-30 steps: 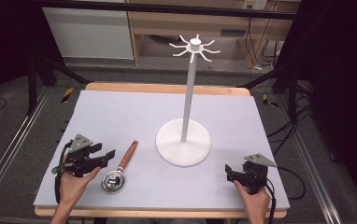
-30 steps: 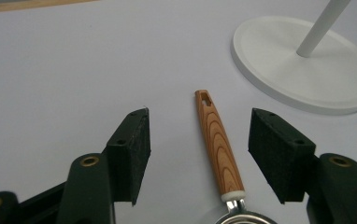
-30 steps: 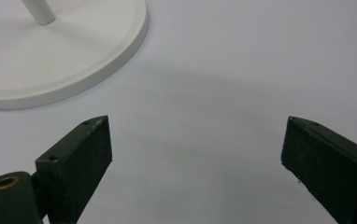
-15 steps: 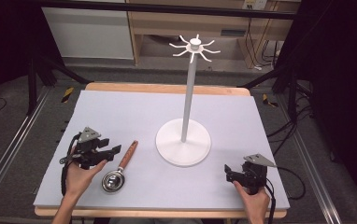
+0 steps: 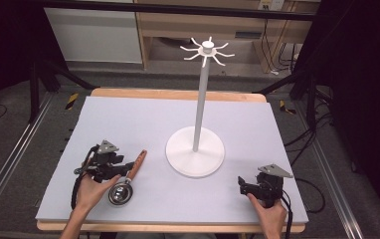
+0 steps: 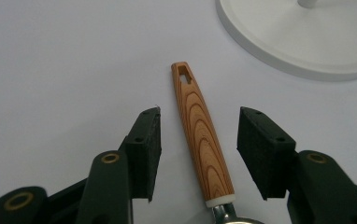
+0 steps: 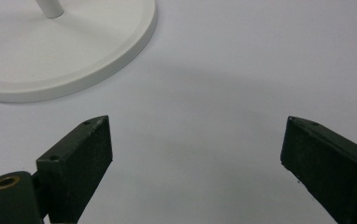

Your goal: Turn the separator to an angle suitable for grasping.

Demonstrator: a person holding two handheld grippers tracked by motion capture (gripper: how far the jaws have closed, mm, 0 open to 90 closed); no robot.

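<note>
1. Since a moment ago, the left gripper (image 5: 120,172) has slid across the counter (image 5: 143,124) toward the spoon (image 5: 126,180) and dipped lower. Its fingers (image 6: 145,149) have just been closing in.
2. That spoon lies flat near the front left of the counter. It has a wooden handle (image 6: 199,140) and a shiny metal bowl (image 5: 120,193).
3. From the left gripper view, the handle runs right up the gap between the two black fingers.
4. One finger sits on each side of the handle. Neither one touches the wood yet, so the fingers are still released, with a bit of grey counter showing on both sides.
5. The end of the handle with the little hole points toward the white stand (image 5: 196,152).
6. The stand's round base sits near the middle of the counter, well apart from the spoon.
7. The right gripper (image 5: 246,188) rests at the front right of the counter. Its fingers (image 7: 81,163) are spread wide and hold nothing.
</note>
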